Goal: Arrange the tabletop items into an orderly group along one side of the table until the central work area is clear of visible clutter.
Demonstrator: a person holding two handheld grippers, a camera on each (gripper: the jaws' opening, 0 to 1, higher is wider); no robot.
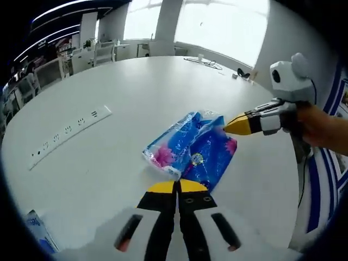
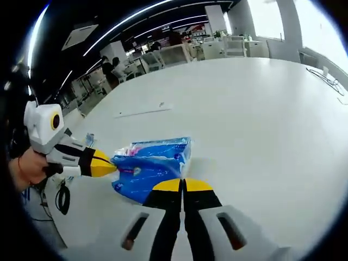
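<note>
Flanking blue packs (image 1: 190,149), both tools (image 1: 178,186) (image 2: 182,185) closed.

In the left gripper view, the left claw (image 1: 178,187) rises from the bottom edge, its 2 yellow-tipped jaws pressed together. The right claw (image 1: 235,124) enters from the right, tips closed to a point, gripped by a hand (image 1: 321,128). In the right gripper view, the right claw (image 2: 183,186) is likewise closed, and the left claw (image 2: 106,162) reaches in from the left, a hand (image 2: 27,168) behind it.
</note>
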